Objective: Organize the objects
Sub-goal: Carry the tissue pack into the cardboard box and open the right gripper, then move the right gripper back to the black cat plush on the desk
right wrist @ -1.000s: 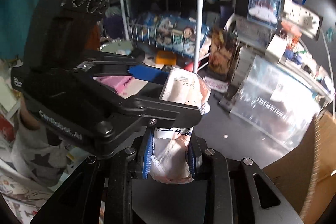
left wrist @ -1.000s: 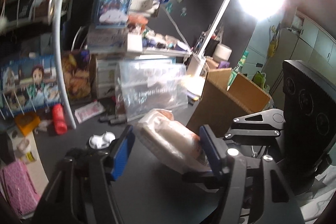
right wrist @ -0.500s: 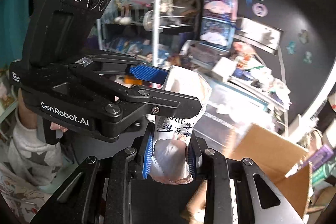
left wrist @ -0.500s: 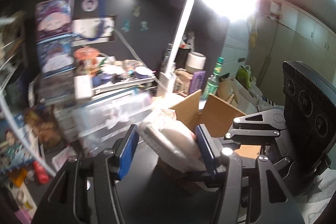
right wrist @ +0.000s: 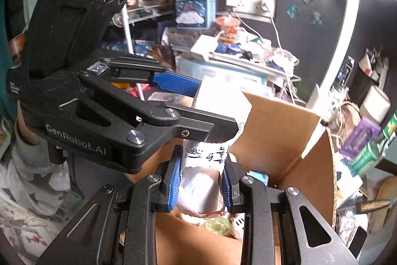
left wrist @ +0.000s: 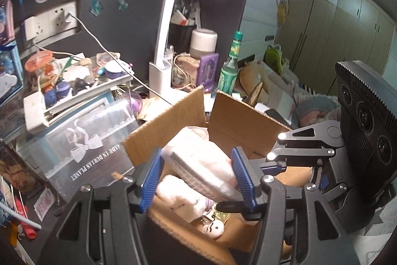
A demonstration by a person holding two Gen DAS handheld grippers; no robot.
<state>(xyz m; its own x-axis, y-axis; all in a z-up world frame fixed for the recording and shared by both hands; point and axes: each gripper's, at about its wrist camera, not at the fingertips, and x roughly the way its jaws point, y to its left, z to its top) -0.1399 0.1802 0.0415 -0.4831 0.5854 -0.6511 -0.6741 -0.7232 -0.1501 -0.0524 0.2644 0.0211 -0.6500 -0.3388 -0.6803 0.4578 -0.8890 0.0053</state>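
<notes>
Both grippers hold one soft pink-and-white plastic packet (left wrist: 198, 163) over an open cardboard box (left wrist: 238, 116). My left gripper (left wrist: 198, 180) is shut on the packet's sides. My right gripper (right wrist: 201, 185) is shut on one end of the same packet (right wrist: 203, 180), which carries handwriting. The left gripper's body shows in the right wrist view, gripping the packet's far end. Inside the box lie a white bundle (left wrist: 178, 198) and a small pink figure (left wrist: 213, 229). The box (right wrist: 285, 135) also shows in the right wrist view.
A clear plastic case (left wrist: 84, 143) stands left of the box. A white desk lamp (left wrist: 166, 26), a green bottle (left wrist: 229, 68), a white jar (left wrist: 202, 42) and cluttered trays stand behind. Wardrobe doors (left wrist: 335, 24) are at the far right.
Both grippers have carried the packet right, from over the dark desk to over the open cardboard box. The grips have not changed.
</notes>
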